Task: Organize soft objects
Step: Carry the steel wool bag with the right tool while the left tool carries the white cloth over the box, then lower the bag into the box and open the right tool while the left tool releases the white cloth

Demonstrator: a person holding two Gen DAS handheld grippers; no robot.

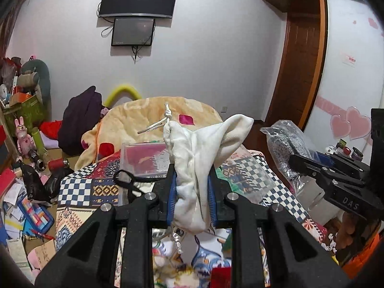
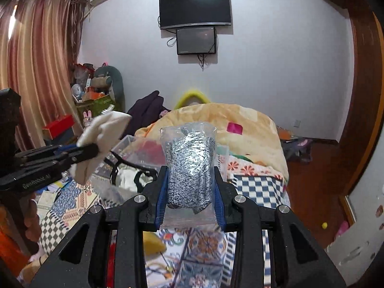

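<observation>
In the left wrist view, the left tool (image 1: 192, 187) is clenched on a crumpled white cloth pouch with a silver knotted cord (image 1: 196, 163), which stands up from between the blue pads in the centre of the frame. Below it lies a bed with a checkered patchwork cover (image 1: 79, 192); its left edge borders a cluttered floor at lower left. A clear plastic box (image 1: 141, 158) sits just behind the pouch. The white wall above gives open room. The right tool (image 1: 295, 162) enters from the right edge, holding a grey knitted item in a clear plastic bag (image 1: 285, 144).

In the right wrist view, the right tool (image 2: 189, 192) grasps the bagged knit (image 2: 189, 168) upright at centre. The left tool (image 2: 96, 150) with the pouch (image 2: 103, 129) is at middle left, well apart. The bed's right edge meets a brown wooden floor (image 2: 312, 180).
</observation>
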